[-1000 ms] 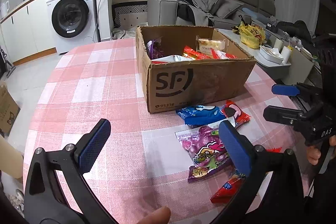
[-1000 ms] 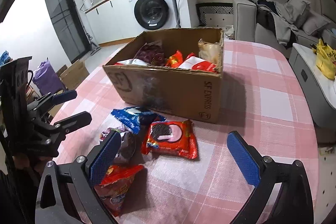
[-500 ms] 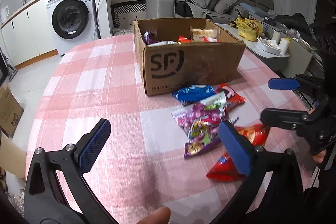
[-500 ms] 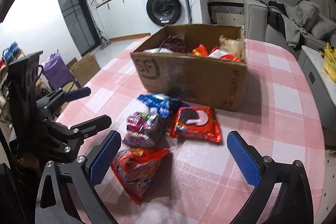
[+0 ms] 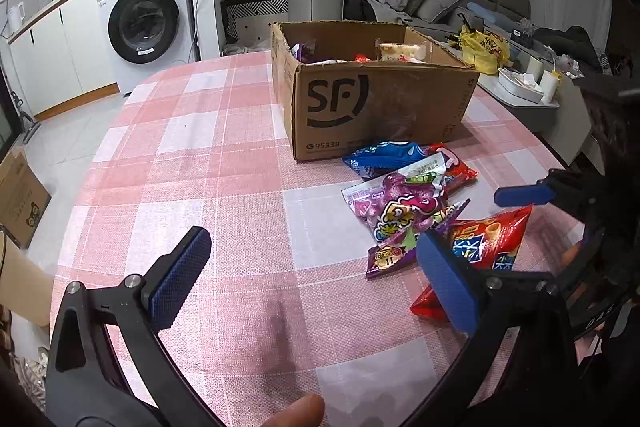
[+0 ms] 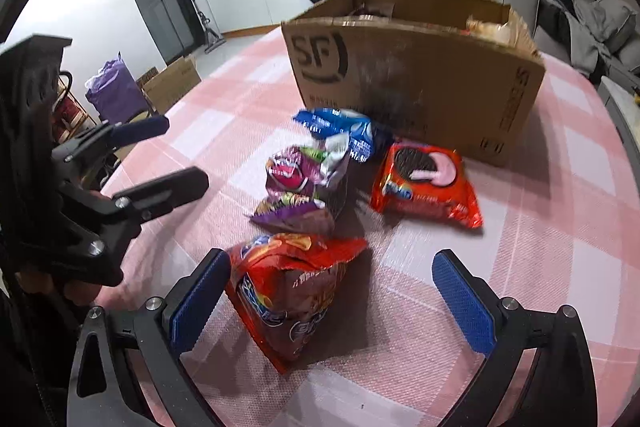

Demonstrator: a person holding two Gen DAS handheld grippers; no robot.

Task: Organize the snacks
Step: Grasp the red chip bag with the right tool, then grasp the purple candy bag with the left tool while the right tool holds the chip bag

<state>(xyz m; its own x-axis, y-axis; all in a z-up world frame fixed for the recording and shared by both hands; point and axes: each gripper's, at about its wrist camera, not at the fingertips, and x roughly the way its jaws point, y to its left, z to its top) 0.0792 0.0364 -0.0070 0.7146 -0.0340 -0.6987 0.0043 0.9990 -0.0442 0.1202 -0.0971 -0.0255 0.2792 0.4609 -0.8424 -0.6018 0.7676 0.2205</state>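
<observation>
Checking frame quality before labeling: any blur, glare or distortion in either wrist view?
Left wrist view: sharp, strong fisheye bending walls, dark vignette at corners, soft shadow on the tablecloth, no glare. Right wrist view: motion blur smears the cardboard box front and the blue packet; the red chip bag near the right gripper is softer; same fisheye vignette.

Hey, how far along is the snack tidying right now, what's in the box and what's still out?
Done: several snacks already sit inside the cardboard box. In hand: nothing; the left gripper and right gripper are both open and empty. Left: four packets on the tablecloth: the blue packet, purple candy bag, red cookie packet and red chip bag, nearest the right gripper.
</observation>
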